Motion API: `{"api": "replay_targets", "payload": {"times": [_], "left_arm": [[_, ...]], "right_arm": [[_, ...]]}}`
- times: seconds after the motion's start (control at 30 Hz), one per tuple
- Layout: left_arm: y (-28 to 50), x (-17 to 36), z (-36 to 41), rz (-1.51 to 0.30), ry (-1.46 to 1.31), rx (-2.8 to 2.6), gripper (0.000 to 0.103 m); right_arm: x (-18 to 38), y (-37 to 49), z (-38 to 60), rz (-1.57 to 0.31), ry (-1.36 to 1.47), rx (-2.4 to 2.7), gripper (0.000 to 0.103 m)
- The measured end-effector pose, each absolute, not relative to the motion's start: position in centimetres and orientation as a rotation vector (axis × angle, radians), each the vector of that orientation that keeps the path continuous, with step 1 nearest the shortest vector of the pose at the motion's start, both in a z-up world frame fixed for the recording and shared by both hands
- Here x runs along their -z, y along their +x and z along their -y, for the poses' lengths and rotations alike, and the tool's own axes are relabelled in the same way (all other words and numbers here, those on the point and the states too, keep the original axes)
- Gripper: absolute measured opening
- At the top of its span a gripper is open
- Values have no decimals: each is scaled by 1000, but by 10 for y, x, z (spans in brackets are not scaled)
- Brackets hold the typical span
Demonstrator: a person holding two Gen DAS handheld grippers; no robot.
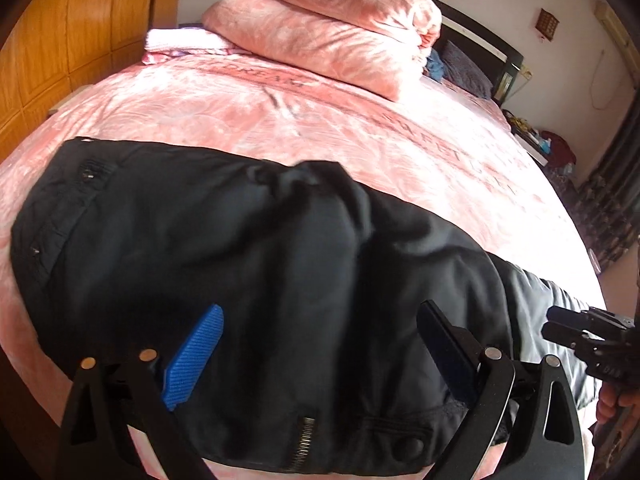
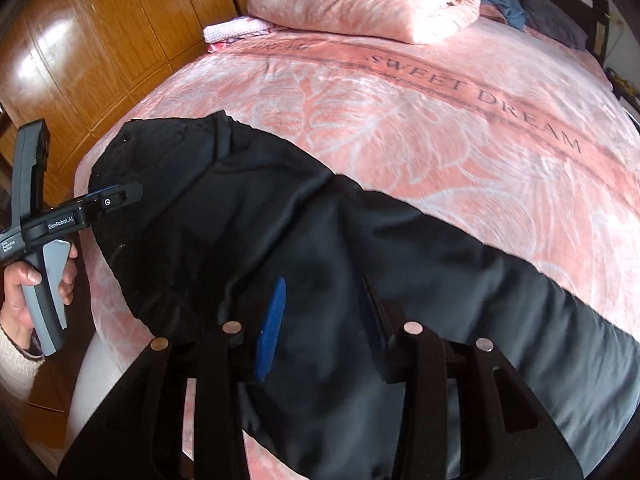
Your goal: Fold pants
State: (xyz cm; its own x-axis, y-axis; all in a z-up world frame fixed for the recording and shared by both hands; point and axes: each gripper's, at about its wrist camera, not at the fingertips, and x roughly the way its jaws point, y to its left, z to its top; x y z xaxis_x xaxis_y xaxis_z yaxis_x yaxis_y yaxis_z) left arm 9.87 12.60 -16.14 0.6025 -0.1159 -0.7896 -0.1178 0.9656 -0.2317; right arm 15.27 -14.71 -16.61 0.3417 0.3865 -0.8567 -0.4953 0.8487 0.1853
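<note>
Black pants lie across the near edge of a pink bed, waistband, zipper and button toward me in the left wrist view; they also show in the right wrist view, legs running off to the right. My left gripper is open above the waist area, nothing between its blue pads. It also shows from the side in the right wrist view, at the pants' left end. My right gripper is open over the middle of the pants, and shows at the right edge of the left wrist view.
A pink bedspread printed "SWEET DREAM" covers the bed. Folded pink blankets are stacked at the far end. A wooden wardrobe stands on the left. A dark headboard and cluttered side table are on the right.
</note>
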Motion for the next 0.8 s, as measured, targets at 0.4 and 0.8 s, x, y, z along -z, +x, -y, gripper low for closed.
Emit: {"api": "replay_targets", "payload": {"times": [0.4, 0.8], "left_arm": [[79, 176, -47, -1027, -125, 91, 98], [56, 166, 7, -1019, -93, 171, 98]], "right_arm": [[159, 85, 207, -1068, 88, -552, 34], [193, 45, 216, -1164, 365, -518, 35]]}}
